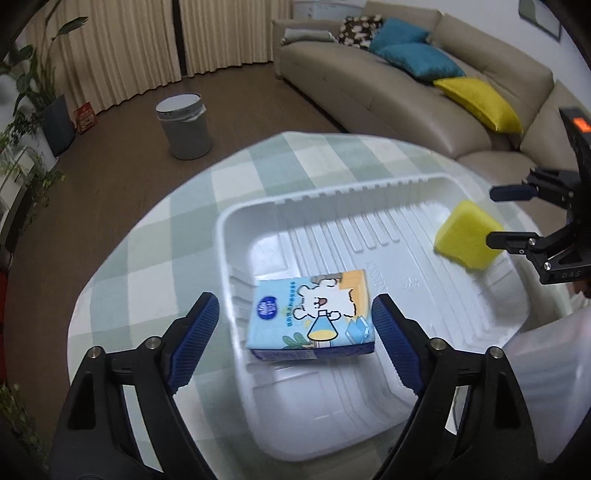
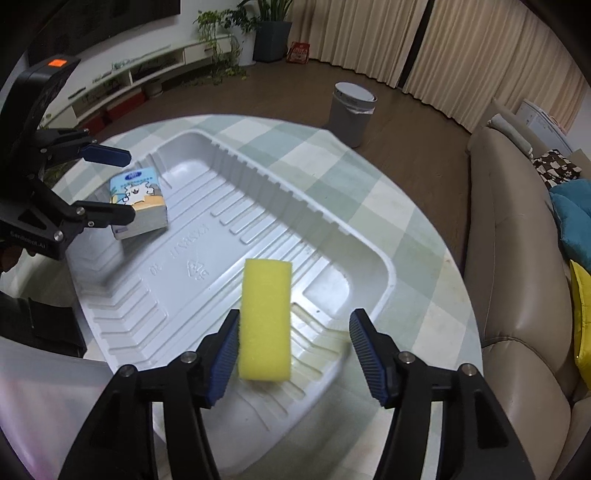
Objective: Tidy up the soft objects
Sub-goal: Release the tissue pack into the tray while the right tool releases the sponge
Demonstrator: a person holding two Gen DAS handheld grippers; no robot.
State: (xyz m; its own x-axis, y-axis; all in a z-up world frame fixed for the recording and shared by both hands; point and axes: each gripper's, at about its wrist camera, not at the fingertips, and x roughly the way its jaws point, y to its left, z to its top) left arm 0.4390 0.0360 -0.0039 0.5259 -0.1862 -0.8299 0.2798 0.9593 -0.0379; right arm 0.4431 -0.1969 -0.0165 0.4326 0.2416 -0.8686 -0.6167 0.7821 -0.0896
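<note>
Tray [image 1: 369, 192]: white, ribbed, on the checked tablecloth [image 1: 155, 258]
Tissue pack [image 1: 312, 314]: at tray's one end, between left gripper's [image 1: 295, 319] spread fingers, untouched
Sponge [image 2: 264, 319]: yellow, at tray's opposite end; right gripper [image 2: 293, 345] wide apart, one pad against it

You had a beige sofa [image 1: 388, 92] as the room's main fixture. On it lay two teal cushions [image 1: 413, 51], a yellow cushion [image 1: 480, 101] and a dark patterned cushion [image 1: 360, 29]. A grey bin [image 1: 186, 125] stood on the wood floor well apart from the sofa, near cream curtains [image 1: 129, 44]. Potted plants [image 1: 33, 107] stood beyond the bin.
</note>
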